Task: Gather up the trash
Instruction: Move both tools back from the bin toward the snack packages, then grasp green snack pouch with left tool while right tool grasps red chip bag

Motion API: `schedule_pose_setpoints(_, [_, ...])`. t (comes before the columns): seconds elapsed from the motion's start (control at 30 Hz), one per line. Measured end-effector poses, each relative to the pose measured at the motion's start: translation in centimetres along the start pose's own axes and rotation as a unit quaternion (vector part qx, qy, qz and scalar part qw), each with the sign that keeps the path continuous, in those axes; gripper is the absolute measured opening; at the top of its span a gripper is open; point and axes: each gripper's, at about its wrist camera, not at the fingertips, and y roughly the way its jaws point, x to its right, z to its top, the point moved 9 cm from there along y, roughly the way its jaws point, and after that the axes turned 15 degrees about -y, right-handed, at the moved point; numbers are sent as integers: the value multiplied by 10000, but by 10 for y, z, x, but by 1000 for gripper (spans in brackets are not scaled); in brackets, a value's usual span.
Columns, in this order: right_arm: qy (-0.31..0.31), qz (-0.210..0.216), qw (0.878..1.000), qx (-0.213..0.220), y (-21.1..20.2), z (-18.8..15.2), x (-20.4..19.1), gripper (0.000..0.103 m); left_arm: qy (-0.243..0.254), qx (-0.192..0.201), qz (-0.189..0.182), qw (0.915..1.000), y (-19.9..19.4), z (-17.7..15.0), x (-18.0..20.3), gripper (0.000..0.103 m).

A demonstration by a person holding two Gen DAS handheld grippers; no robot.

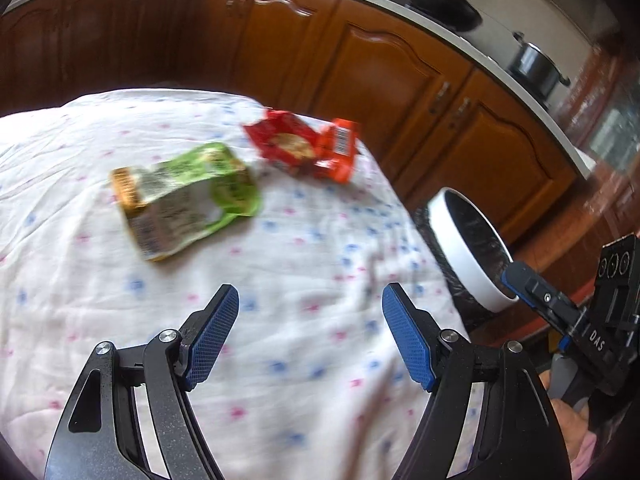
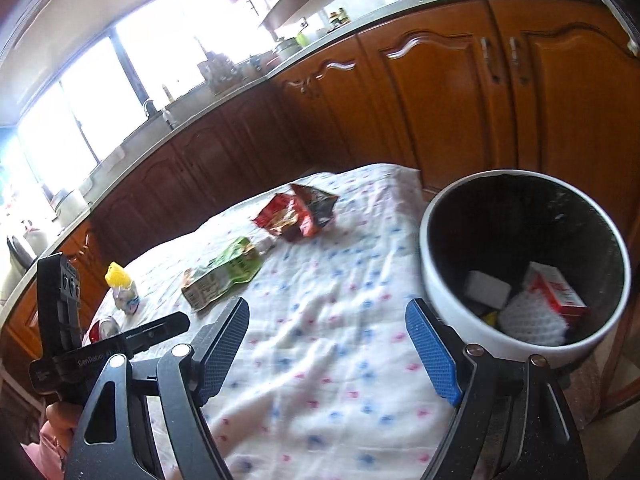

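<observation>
A crumpled green wrapper [image 1: 188, 196] [image 2: 224, 276] and a red-orange wrapper [image 1: 304, 148] [image 2: 300, 214] lie on the dotted white tablecloth [image 1: 320, 248]. My left gripper [image 1: 310, 296] hovers open over bare cloth, short of the green wrapper, with nothing between its blue pads. My right gripper [image 2: 327, 308] is also open and holds nothing, above the cloth just left of a white-rimmed black trash bin [image 2: 448, 300] [image 1: 450, 240]. Inside the bin lie a red-and-white box [image 2: 556, 288] and white scraps.
A small yellow-capped bottle [image 2: 122, 288] and a red can-like thing [image 2: 102, 330] stand near the table's left edge. Brown kitchen cabinets [image 2: 440, 100] run behind the table, with a pan [image 1: 444, 4] and a pot [image 1: 536, 64] on the counter. The bin stands off the table's right edge.
</observation>
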Motion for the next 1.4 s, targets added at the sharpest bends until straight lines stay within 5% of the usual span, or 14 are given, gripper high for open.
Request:
schedule_pose_setpoints(0.53, [-267,122,9994,-168,49,14,-37,82,-770,269,304,9962,-20,30,-87,76])
schedule_pose_setpoints(1.13, [-309,-88,9992,-237,134,62,-16,80,-1019,-20,228,9945,20,80,-109,76])
schedule_pose_setpoints(1.27, [-355,-140,9987,-345,157,67,-10,66,-1028,-97,202,9945,33,90,-110,77])
schedule_pose_setpoints(1.33, [-364,-144,9985,-394,163,67,-7,49,-1015,-145,255,9944,41,92,-112,77])
schedule_pose_setpoints(1.4, [-389,-192,9980,-456,167,66,-4,15,-986,-154,242,9947,45,93,-112,77])
